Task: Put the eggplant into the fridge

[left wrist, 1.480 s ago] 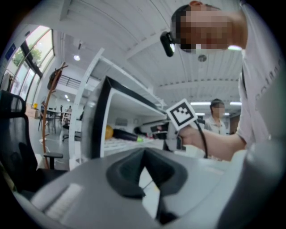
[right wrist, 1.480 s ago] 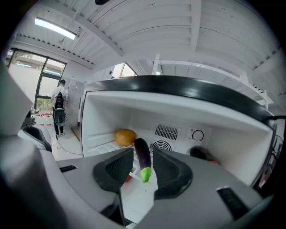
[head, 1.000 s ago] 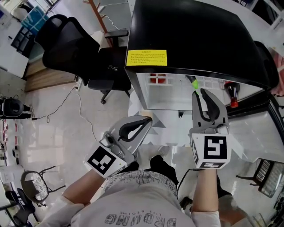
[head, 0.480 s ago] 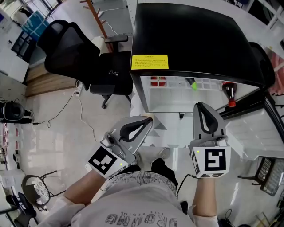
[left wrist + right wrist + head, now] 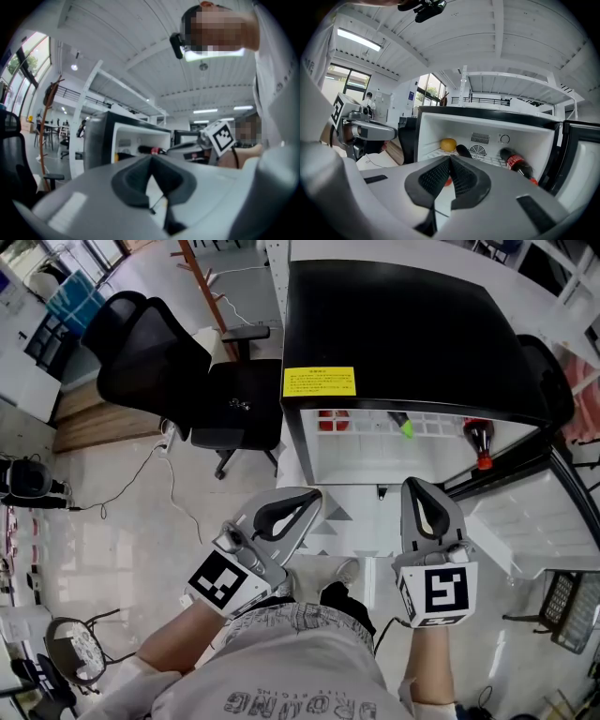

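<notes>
Although the black office chair point(image 5: 159, 352) at the far left plays no part, we start our reading there and move across to the left gripper point(image 5: 315, 493). It hangs level in front of us with its jaws pressed together and nothing between them. Past it stands the black-topped fridge point(image 5: 403, 324), wide open, and on its white shelf we find a round yellow fruit point(image 5: 448, 144). Just beside that lies the dark eggplant point(image 5: 463, 151), and further right a cola bottle point(image 5: 516, 165) lies on its side. The right gripper point(image 5: 418, 486) sits outside the fridge mouth, pointing slightly down toward it. Its jaws have just closed tip to tip and hold nothing. At the far right the fridge door point(image 5: 534, 512) stands swung out. We judge the main step done, since the eggplant rests inside and neither tool touches it. What seems left, if anything, is swinging the door shut.
</notes>
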